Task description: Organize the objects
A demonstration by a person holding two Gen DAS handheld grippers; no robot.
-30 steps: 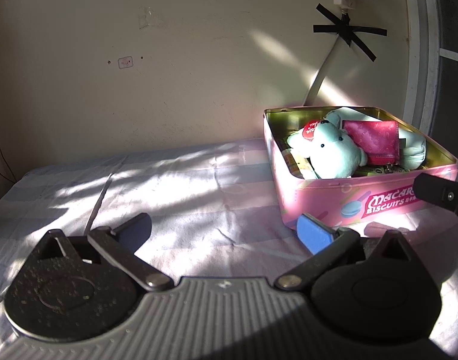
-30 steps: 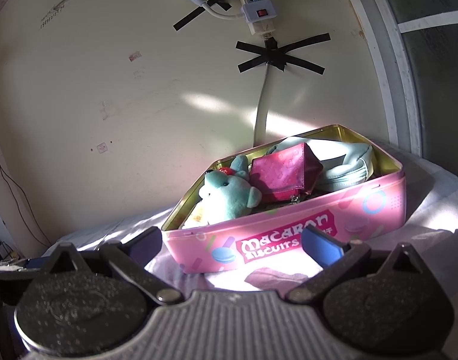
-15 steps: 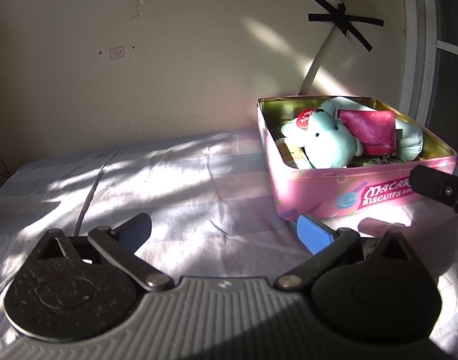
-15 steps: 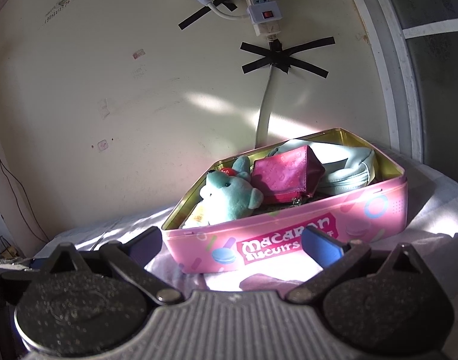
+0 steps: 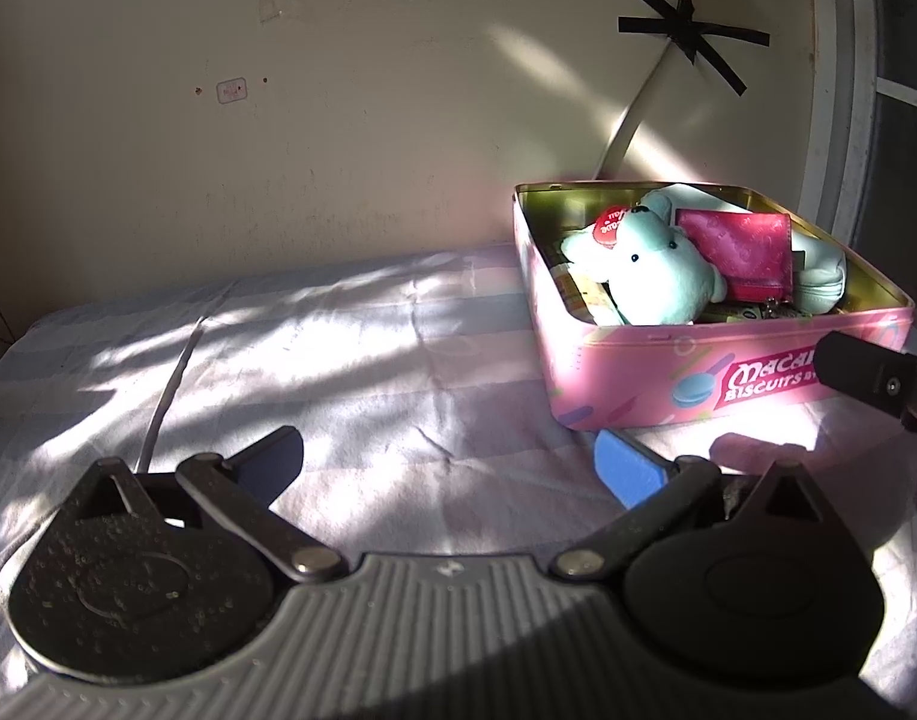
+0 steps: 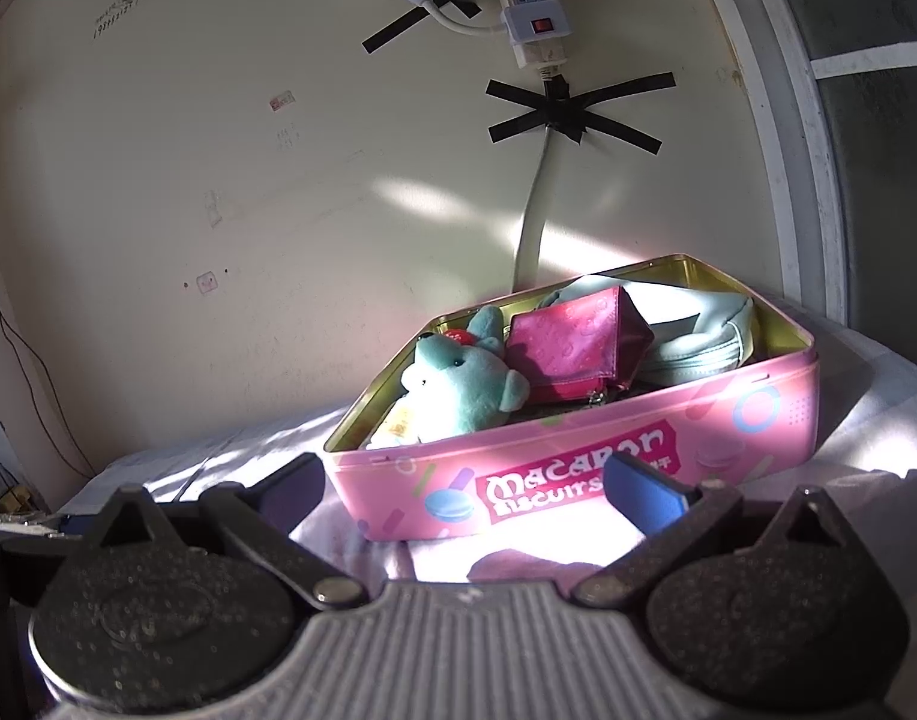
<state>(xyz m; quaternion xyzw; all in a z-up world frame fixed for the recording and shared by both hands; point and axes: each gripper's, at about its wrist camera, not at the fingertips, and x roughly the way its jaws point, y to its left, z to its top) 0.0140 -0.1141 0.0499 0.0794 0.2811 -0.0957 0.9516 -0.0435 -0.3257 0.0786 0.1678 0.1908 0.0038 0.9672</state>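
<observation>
Left gripper wide apart, empty, over sunlit striped cloth. Right gripper likewise spread, empty, just before pink macaron biscuit tin. Tin lidless, on cloth by wall. Inside: teal plush bear, magenta wallet, pale blue pouch; underneath, possibly small packets. Taped power strip on wall above.

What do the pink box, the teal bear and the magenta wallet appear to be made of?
Pink box: likely printed tin, with a shiny gold inside and a rolled rim. Teal bear: plush fabric, fuzzy and matte. Magenta wallet: leather or imitation, with an embossed sheen.
</observation>
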